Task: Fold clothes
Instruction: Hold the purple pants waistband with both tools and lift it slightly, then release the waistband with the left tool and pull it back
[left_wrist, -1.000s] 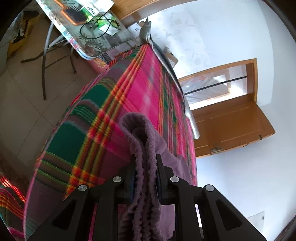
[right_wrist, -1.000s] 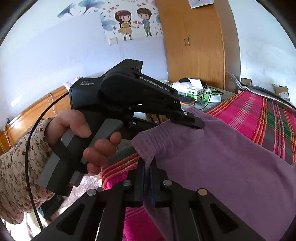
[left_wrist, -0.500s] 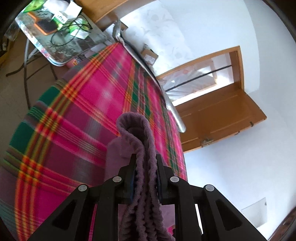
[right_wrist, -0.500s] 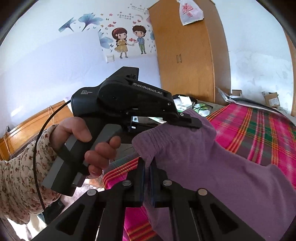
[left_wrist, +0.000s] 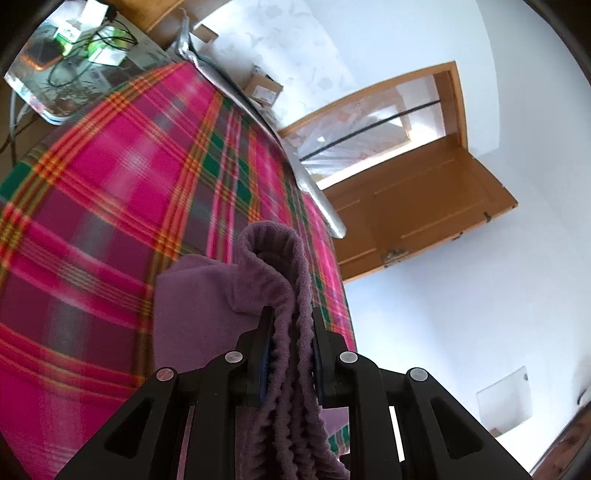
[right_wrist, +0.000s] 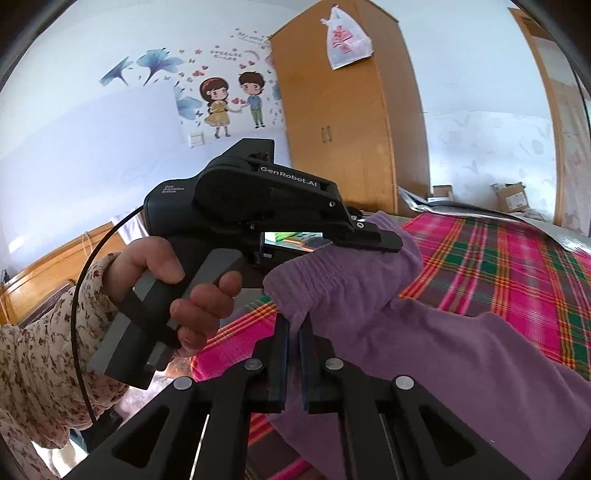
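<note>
Both grippers pinch one purple garment (right_wrist: 424, 332) — left gripper (left_wrist: 290, 343) on a bunched ribbed edge, right gripper (right_wrist: 293, 339) beside it (corner clamped) — its rest draping onto the plaid blanket (left_wrist: 110, 177).

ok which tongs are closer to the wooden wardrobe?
Left. The left tongs hold the purple garment on the side toward the wardrobe; the right tongs grip it further back.

1. My left gripper (left_wrist: 290, 349) is clamped on a bunched fold of the purple garment (left_wrist: 192, 295), above the bed (left_wrist: 110, 177).
2. My right gripper (right_wrist: 293, 360) pinches that garment's edge.
3. A hand (right_wrist: 184, 295) in a floral sleeve (right_wrist: 40, 354) grasps the left handle.
</note>
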